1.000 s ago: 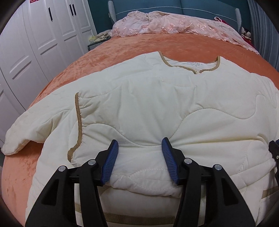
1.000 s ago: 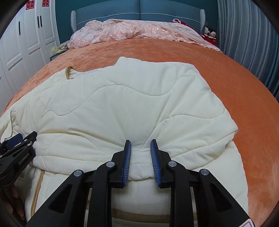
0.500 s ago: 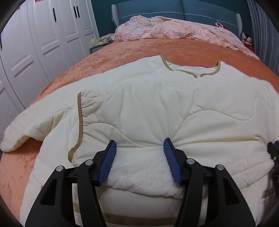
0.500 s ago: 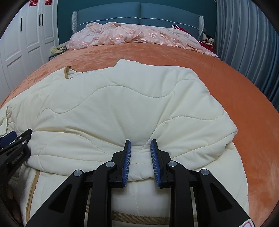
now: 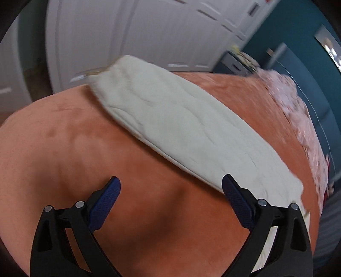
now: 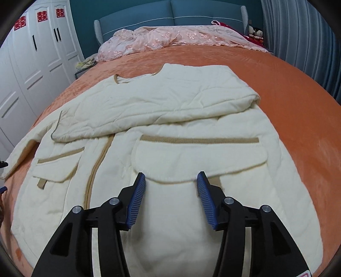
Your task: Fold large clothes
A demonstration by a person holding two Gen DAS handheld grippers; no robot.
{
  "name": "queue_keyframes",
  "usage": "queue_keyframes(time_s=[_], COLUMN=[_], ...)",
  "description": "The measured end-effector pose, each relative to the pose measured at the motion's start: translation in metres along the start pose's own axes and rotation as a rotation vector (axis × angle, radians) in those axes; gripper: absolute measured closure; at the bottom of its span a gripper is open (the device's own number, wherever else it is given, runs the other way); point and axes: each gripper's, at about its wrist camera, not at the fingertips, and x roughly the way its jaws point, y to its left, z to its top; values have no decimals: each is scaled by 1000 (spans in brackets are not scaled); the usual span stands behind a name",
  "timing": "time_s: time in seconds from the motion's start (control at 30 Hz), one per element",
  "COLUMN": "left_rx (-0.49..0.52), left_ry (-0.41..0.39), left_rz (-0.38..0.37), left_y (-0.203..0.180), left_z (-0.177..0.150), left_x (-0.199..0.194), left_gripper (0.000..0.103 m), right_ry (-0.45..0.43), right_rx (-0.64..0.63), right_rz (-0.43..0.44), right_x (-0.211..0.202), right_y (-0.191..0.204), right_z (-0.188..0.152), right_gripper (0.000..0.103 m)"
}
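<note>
A cream quilted jacket (image 6: 170, 132) with tan trim lies front-up on the orange bedspread (image 6: 298, 106). Its right sleeve is folded across the chest. Two flap pockets and the tan zipper line show below it. My right gripper (image 6: 171, 187) is open and empty, above the lower edge of the right pocket flap. In the left wrist view the jacket's left sleeve (image 5: 181, 132) lies stretched out on the bedspread (image 5: 64, 149). My left gripper (image 5: 170, 191) is open and empty over bare bedspread just beside the sleeve. This view is blurred.
A pink lace cover (image 6: 170, 36) is bunched at the head of the bed against the blue headboard (image 6: 170, 12). White wardrobe doors (image 6: 32, 64) stand along the left side. Grey curtains (image 6: 302, 32) hang at the right. A small bedside table (image 5: 234, 64) stands by the wardrobe.
Both grippers have let go of the jacket fold and opened wide. The right gripper has drawn back over the hem. The left gripper has swung left toward the outstretched sleeve.
</note>
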Motion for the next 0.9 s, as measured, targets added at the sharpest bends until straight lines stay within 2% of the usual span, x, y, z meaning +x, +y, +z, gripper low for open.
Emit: queue_keyframes(time_s=[0.03,0.1,0.13,0.17,0.2,0.23,0.3,0.4,0.47,0.57,0.67,0.7,0.73,0.77,0.8,0.87,0.9], left_rx=[-61,-121,-126,-121,-111,-101,-30,191,343,543,704,750,797,840,870,918,935], left_ry=[-3,-16,-26,-14,24,49,33,-30,-53,-32,36,63,99,126,128,123,139], left_rz=[-24,-51,-59,-76,-98,-106,-141,-216,-297,-447,-577,-602,-617,-617,-599,-582,-570], left_y=[14,24,21,16,7,-4,-39,-123,-190,-279,-349,-365,-377,-384,-386,-380,-377], left_z=[12,28,34,38,40,41,40,19,-13,-81,-172,-203,-237,-265,-291,-323,-328], left_x=[7,14,16,20,27,30,21,-16,-49,-93,-121,-125,-127,-127,-127,-126,-123], left_gripper=[11,12,21,33,62,82,96,96,96,96,95,89,62,44,20,20,20], right_ry=[7,9,2,-2,-1,5,12,7,3,-2,-4,-4,-5,-6,-6,-7,5], right_rx=[-5,-36,-61,-82,-93,-98,-102,-93,-87,-75,-62,-59,-54,-49,-43,-27,-25], right_rz=[-2,-28,-42,-50,-57,-63,-60,-43,-34,-14,14,27,39,49,60,85,90], right_x=[1,2,3,5,7,9,11,10,9,8,7,7,7,6,6,4,3], right_y=[3,11,15,19,21,21,21,19,18,15,12,11,10,9,7,4,2], right_z=[-5,-15,-18,-21,-22,-22,-22,-22,-23,-23,-23,-23,-23,-23,-23,-22,-22], right_gripper=[42,40,37,34,32,31,29,27,27,26,22,22,20,20,19,19,19])
